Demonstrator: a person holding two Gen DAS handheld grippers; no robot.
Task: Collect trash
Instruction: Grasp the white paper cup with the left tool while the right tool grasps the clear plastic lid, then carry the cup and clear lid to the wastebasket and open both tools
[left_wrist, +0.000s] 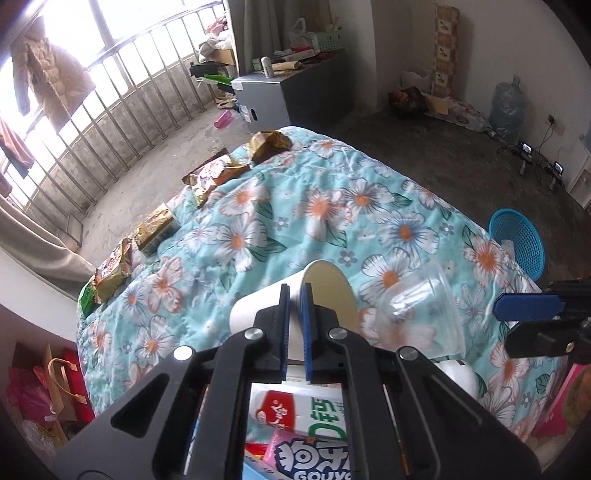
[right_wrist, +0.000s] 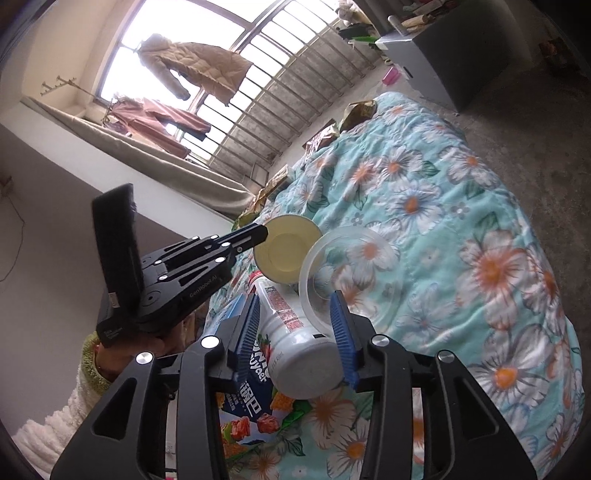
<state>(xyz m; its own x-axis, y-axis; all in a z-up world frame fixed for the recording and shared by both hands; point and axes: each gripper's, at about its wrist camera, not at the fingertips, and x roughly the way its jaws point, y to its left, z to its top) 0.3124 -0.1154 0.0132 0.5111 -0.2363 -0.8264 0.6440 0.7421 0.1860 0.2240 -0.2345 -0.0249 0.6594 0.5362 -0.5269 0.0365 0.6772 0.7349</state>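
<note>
**Paper cup pinched, clear cup loose on the floral quilt**

Paper first: the left gripper (left_wrist: 295, 295) has its blue pads closed on the rim wall of a white paper cup (left_wrist: 325, 291), one pad inside the mouth and one outside. The cup lies on its side, mouth toward roughly 1 o'clock in the left wrist view. In the right wrist view you look straight into its cream inside (right_wrist: 286, 254).

Just beside it at 3 o'clock lies a clear plastic cup (left_wrist: 417, 310), also tipped over. The right gripper (right_wrist: 295, 325) has its fingers spread apart. Between them sit the lower rim of that clear cup (right_wrist: 347, 266) and the base of a white yogurt bottle (right_wrist: 295, 339); I can't see either pad pressing on anything.

Everything's on a turquoise quilt (left_wrist: 332, 206) with white and orange flowers. Snack wrappers (left_wrist: 218, 173) run along its edge from 9 to 12 o'clock in the left view. A blue basket (left_wrist: 517, 240) stands on the floor off the quilt at 3 o'clock. More snack packs (left_wrist: 306, 443) lie under the left gripper. A fuzzy cream sleeve (right_wrist: 55, 417) shows at 8 o'clock in the right view.
</note>
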